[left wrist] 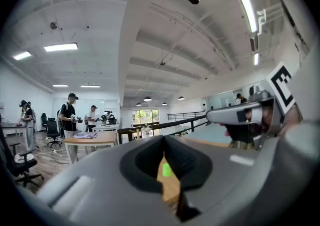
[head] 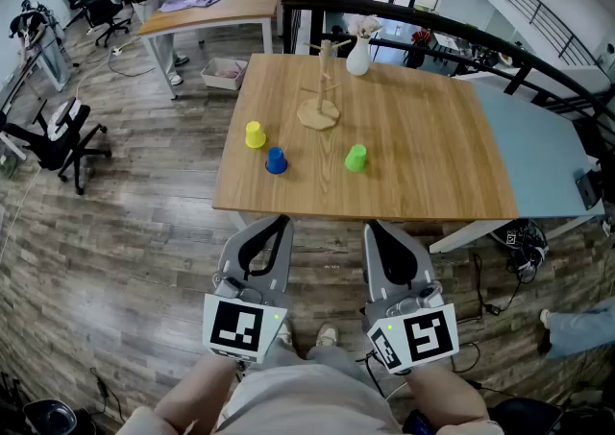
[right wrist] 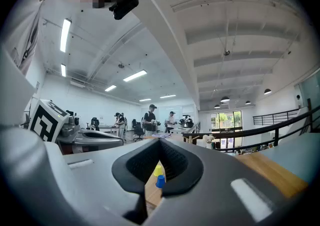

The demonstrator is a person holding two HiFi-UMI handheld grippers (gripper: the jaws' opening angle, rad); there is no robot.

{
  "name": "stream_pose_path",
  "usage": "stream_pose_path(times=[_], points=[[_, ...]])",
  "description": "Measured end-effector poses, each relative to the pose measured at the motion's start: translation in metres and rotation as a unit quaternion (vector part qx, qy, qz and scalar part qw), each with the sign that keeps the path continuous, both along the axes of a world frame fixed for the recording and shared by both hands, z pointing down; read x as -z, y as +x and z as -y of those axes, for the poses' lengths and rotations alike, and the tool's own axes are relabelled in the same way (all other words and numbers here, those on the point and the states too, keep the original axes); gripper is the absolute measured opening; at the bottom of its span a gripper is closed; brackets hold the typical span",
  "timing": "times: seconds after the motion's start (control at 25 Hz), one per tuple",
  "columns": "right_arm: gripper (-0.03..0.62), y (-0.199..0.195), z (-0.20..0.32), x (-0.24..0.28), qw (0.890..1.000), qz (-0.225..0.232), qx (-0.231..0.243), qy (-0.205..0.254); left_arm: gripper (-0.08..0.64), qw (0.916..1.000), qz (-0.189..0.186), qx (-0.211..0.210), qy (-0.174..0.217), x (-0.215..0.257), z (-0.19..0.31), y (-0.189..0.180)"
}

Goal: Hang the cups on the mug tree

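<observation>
I keep the left gripper (head: 280,222) and right gripper (head: 373,228), each bearing a black-and-white square marker, pinched closed and empty just short of the wooden table (head: 432,174), where the yellow cup (head: 255,134), blue cup (head: 276,160) and green cup (head: 356,157) stand in front of the mug tree (head: 325,87).

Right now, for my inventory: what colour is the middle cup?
Blue: the middle cup shows best in the head view.

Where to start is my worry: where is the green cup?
In the head view the green cup stands on the table, right of the blue cup and nearer than the mug tree.
</observation>
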State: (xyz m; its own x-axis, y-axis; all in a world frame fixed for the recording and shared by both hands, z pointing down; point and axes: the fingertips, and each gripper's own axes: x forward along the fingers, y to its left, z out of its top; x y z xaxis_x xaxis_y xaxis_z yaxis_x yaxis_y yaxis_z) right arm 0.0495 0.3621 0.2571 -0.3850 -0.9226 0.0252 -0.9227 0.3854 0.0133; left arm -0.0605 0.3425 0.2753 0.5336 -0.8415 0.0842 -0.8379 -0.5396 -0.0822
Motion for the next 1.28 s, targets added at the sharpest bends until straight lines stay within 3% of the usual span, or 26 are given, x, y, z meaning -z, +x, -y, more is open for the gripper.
stream_pose_path(times=[0.68,1.28], points=[[0.001,0.025,0.001,-0.009,1.000,0.015,0.014,-0.010,0.002,0.9999,0.008,0.003,-0.008,-0.008,0.000,0.029],[0.029,0.072,0.004,-0.020,0.998,0.022,0.056,-0.006,0.002,0.9990,0.009,0.043,0.003,-0.017,-0.007,0.075]])
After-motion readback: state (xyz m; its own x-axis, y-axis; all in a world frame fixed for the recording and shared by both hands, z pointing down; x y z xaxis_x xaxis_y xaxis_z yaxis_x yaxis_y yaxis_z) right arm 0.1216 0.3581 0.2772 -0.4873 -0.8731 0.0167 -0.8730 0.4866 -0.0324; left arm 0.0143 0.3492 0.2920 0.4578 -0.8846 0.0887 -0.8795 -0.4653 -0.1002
